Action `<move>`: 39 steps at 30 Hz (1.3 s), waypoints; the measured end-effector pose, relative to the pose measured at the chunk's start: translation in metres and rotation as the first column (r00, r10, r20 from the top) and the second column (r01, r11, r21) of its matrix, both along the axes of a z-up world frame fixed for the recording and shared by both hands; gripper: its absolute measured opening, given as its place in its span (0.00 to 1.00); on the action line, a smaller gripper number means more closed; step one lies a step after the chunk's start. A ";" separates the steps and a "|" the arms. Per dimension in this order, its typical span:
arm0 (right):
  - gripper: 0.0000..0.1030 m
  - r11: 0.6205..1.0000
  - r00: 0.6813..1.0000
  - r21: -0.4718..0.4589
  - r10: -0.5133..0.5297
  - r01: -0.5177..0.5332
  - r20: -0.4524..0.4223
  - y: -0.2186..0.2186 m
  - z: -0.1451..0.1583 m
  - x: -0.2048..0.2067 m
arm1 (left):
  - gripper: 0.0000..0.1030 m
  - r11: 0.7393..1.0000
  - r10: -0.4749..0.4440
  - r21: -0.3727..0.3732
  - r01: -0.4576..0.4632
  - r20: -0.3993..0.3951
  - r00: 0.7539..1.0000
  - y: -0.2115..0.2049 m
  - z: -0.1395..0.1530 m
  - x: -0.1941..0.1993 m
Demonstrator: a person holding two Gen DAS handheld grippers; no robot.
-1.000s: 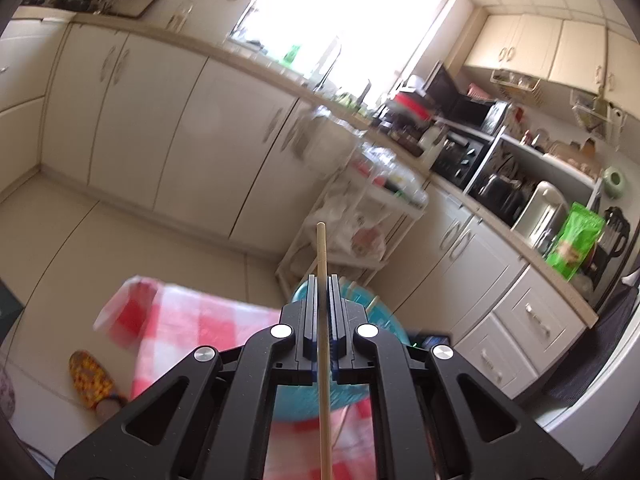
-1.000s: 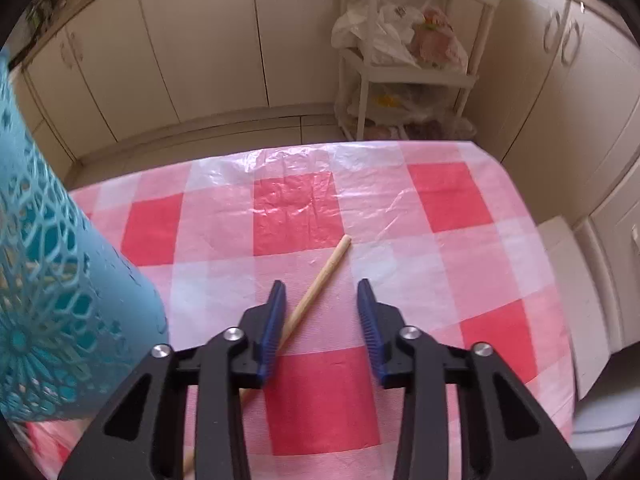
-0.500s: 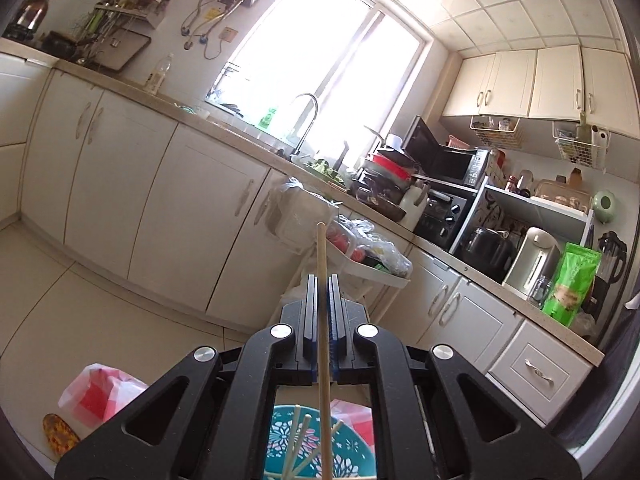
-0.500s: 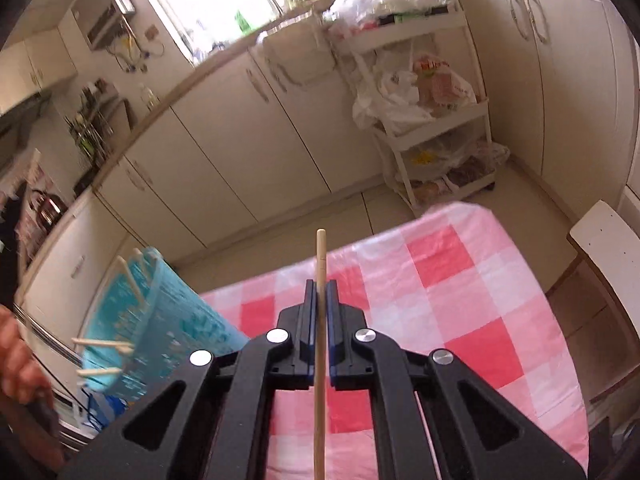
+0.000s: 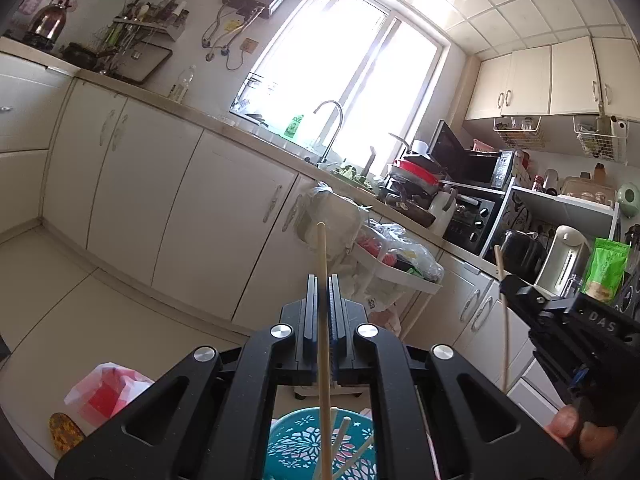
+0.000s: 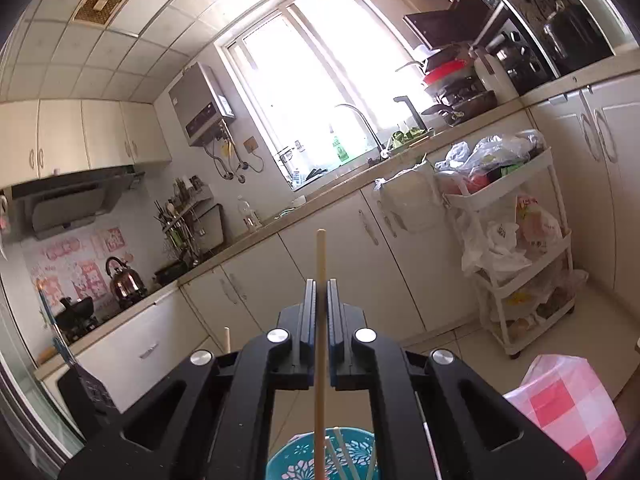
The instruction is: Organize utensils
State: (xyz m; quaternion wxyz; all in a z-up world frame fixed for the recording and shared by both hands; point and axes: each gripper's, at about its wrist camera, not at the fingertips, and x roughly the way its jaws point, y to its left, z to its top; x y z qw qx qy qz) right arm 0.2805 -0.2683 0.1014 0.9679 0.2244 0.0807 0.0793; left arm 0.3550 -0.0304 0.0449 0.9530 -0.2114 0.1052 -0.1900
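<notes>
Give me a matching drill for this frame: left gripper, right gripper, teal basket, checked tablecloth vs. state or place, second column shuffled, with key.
Column 1:
1. left gripper
2. right gripper
3. teal basket
4. checked tablecloth

Column 2:
A. low at the frame's bottom edge, several chopsticks standing in it
B. shut on a chopstick, with the other gripper in sight at its right
C. red and white, draped at lower right in the right wrist view
D. shut on a chopstick, kettle far left in its view

Pairs: 1-B, 2-D, 3-A, 4-C
</notes>
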 end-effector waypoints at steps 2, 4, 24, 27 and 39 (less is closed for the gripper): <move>0.05 1.000 0.999 -0.017 0.006 -0.007 -0.042 0.015 -0.014 0.013 | 0.04 1.000 0.009 0.018 -0.009 0.006 1.000 -0.002 -0.005 -0.001; 0.06 0.998 0.995 -0.061 0.006 -0.012 -0.097 0.029 -0.030 0.021 | 0.04 0.999 0.004 0.046 -0.003 -0.003 1.000 -0.004 -0.012 0.000; 0.23 0.996 0.956 -0.039 0.071 -0.085 -0.285 0.008 -0.091 -0.011 | 0.05 0.994 -0.080 0.055 0.094 -0.218 0.973 0.013 -0.051 0.014; 0.23 0.997 0.951 -0.014 0.072 -0.080 -0.299 0.001 -0.095 -0.019 | 0.05 0.993 -0.092 0.056 0.108 -0.242 0.966 0.011 -0.052 0.017; 0.23 0.997 0.933 0.061 0.062 -0.044 -0.355 -0.029 -0.112 -0.044 | 0.04 0.990 -0.136 -0.050 0.130 -0.155 0.979 0.014 -0.021 -0.004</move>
